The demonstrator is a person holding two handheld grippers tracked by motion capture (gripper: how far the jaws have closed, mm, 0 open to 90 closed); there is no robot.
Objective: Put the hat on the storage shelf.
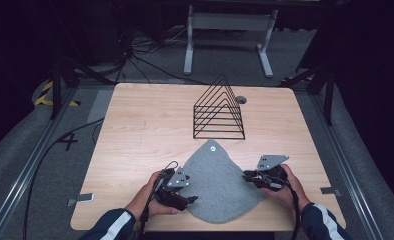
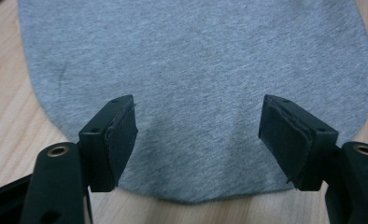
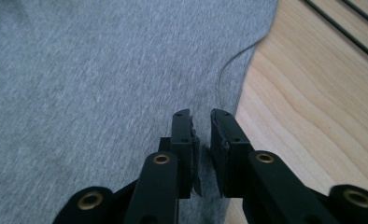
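A grey cloth (image 1: 215, 180) lies flat on the wooden table (image 1: 135, 135), narrowing to a point at its far end. My left gripper (image 1: 191, 199) is at the cloth's near left edge. In the left gripper view its jaws stand wide open (image 2: 198, 121) just above the cloth's rounded hem (image 2: 196, 70), with nothing between them. My right gripper (image 1: 245, 176) is at the cloth's right edge. In the right gripper view the right gripper (image 3: 201, 116) has its jaws drawn together to a narrow slit over the cloth (image 3: 79, 93) beside the bare wood. I see nothing pinched between them.
A black wire rack (image 1: 219, 112) shaped like a row of triangles stands behind the cloth, and the rack's wires (image 3: 350, 32) cross the right gripper view's top corner. A small white button (image 1: 212, 148) sits near the cloth's tip. A round hole (image 1: 241, 99) pierces the table's far side.
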